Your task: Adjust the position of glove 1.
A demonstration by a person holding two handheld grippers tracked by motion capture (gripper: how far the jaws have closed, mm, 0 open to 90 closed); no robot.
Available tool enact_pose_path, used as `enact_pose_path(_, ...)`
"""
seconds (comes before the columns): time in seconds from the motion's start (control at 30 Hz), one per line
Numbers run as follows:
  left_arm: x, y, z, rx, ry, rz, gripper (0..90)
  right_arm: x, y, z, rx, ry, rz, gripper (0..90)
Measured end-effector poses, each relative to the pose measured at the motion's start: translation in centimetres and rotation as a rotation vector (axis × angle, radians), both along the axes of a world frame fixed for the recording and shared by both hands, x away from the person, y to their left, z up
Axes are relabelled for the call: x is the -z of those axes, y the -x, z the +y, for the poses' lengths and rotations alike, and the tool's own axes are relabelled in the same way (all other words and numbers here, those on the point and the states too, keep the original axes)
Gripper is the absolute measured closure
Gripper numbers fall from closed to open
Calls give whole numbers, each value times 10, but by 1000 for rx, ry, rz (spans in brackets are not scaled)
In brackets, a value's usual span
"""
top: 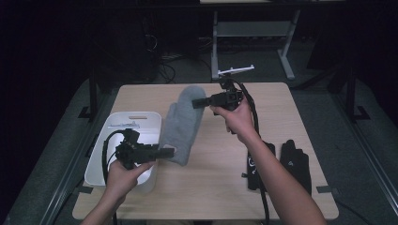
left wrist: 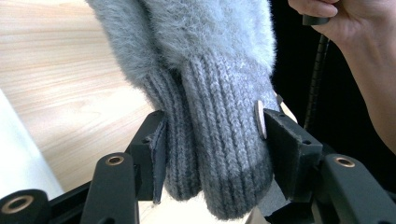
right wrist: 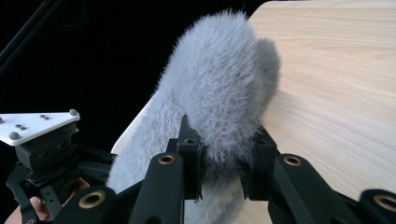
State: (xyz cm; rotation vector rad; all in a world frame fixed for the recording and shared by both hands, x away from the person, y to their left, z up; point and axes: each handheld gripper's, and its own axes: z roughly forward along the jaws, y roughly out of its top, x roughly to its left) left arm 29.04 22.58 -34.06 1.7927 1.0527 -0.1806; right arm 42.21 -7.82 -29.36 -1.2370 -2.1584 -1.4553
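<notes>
Both tongs clenched on grey fuzzy mitten (top: 180,124), mid-frame over counter (top: 281,101): left tongs (top: 165,152) on ribbed cuff, right tongs (top: 199,102) on fluffy tip.

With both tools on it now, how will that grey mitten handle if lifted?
Likely floppy: the grey mitten is soft knit, its ribbed cuff squashed by the left tool. Probably light. Fuzzy pile at the right tool suggests little slip.
</notes>
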Motion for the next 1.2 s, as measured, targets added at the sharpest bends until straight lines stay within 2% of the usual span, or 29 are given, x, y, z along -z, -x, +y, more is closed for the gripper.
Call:
enact_pose_path(0.33, -6, 5, 19, -37, -3, -11, 441, -9, -4, 24, -31, 8, -9, 723)
enact_pose_path(0.67, -7, 10, 37, -70, -8, -14, 440, -11, -9, 46, -58, -4, -4, 720)
enact_pose_path(0.83, -8, 13, 45, -95, 4, -11, 440, -12, -11, 57, -73, 2, -6, 719)
enact_pose_path(0.87, -7, 13, 48, -86, -8, -18, 440, -12, -11, 60, -75, 2, -5, 719)
enact_pose_path(0.93, -8, 14, 50, -102, -2, -16, 439, -13, -12, 65, -81, 1, -4, 717)
enact_pose_path(1.07, -11, 17, 59, -109, -19, -18, 439, -13, -13, 74, -88, -6, -4, 717)
enact_pose_path(1.2, -12, 18, 66, -126, -13, -16, 439, -12, -14, 83, -100, -7, -8, 717)
